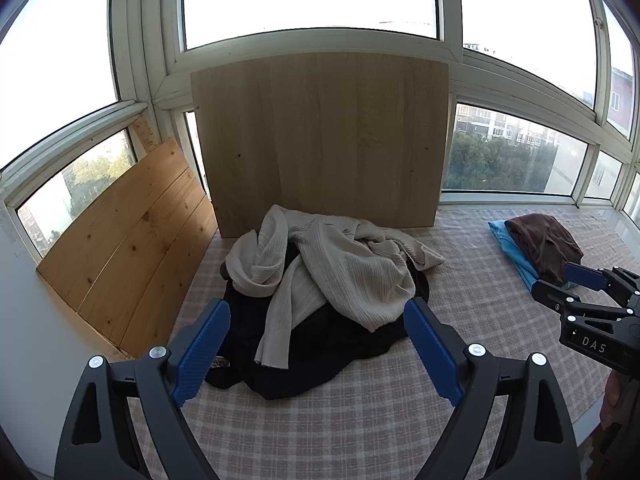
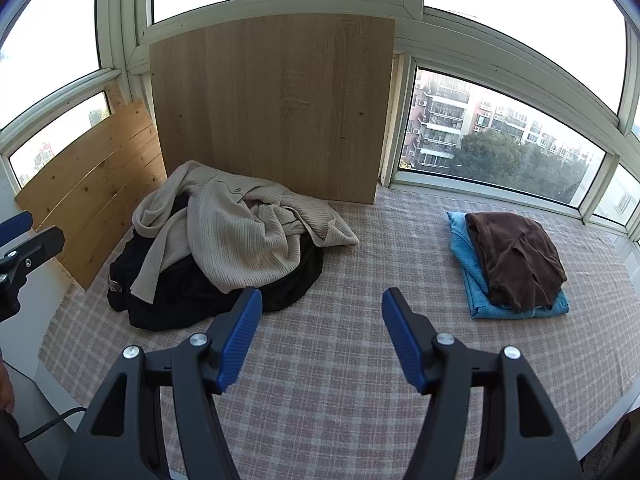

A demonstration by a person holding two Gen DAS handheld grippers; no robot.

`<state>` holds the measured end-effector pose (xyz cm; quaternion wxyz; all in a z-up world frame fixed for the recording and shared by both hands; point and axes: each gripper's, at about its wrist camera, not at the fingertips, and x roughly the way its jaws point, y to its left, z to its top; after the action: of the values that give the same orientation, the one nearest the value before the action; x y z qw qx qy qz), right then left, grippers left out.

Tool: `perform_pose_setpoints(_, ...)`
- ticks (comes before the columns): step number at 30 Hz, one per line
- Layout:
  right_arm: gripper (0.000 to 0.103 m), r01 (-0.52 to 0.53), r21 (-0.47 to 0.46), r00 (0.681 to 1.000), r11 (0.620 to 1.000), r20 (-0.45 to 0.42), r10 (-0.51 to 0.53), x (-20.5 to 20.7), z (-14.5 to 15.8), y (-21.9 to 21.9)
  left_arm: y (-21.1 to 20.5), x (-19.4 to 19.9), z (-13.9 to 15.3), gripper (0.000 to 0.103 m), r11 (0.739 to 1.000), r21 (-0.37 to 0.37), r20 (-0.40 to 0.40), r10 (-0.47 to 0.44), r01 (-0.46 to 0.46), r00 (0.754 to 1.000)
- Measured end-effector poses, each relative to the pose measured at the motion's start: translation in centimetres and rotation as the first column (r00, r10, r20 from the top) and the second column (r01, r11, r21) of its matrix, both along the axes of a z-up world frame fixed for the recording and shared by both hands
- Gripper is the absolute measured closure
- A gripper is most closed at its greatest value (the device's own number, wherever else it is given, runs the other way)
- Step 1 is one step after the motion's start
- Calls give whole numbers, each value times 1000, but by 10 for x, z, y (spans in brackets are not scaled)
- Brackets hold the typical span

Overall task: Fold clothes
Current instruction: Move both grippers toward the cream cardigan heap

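I am holding the left gripper (image 1: 316, 320) with its jaws spread wide and nothing between the blue pads. Just beyond its jaws a crumpled cream knit sweater (image 1: 332, 264) is lying on top of a black garment (image 1: 320, 360), both heaped on the checked cloth (image 1: 360, 420).

I am holding the right gripper (image 2: 322, 316) equally wide and empty over bare checked cloth. The heap is sitting ahead and left of its jaws. Ahead and right of them, well apart, a folded brown garment (image 2: 516, 260) is resting on a folded blue garment (image 2: 472, 272).

Behind the heap a pale wooden board (image 1: 320, 140) is leaning against the window frame (image 1: 312, 40), blocking the lower panes. A knotty pine board (image 1: 128, 256) is standing left of the heap.

The black garment is mostly buried, so I cannot make out its shape. A small label at its left edge is unreadable.
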<state>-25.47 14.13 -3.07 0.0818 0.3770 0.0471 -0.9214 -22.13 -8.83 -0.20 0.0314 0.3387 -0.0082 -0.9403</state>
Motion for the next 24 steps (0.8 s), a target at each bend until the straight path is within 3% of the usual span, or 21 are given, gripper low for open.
perform_pose_setpoints(8, 41, -90, -16, 994, 996, 60, 91, -68, -23, 0, -36, -43, -20, 14, 998, -3, 43, 61, -61, 997)
perform_pose_setpoints(13, 41, -143, -67, 977, 987, 150, 152, -120, -54, -2, -57, -79, -41, 14, 996, -67, 101, 60, -53, 993)
perform_pose_setpoints(19, 41, -147, -71, 960, 987, 228, 160, -187, -91, -19, -84, -147, -68, 14, 999, 48, 210, -20, 10, 978)
perform_pose_setpoints(24, 41, -125, -79, 961, 989, 237, 141, -227, -100, -42, -82, -207, -92, 14, 999, 37, 247, -37, 29, 968)
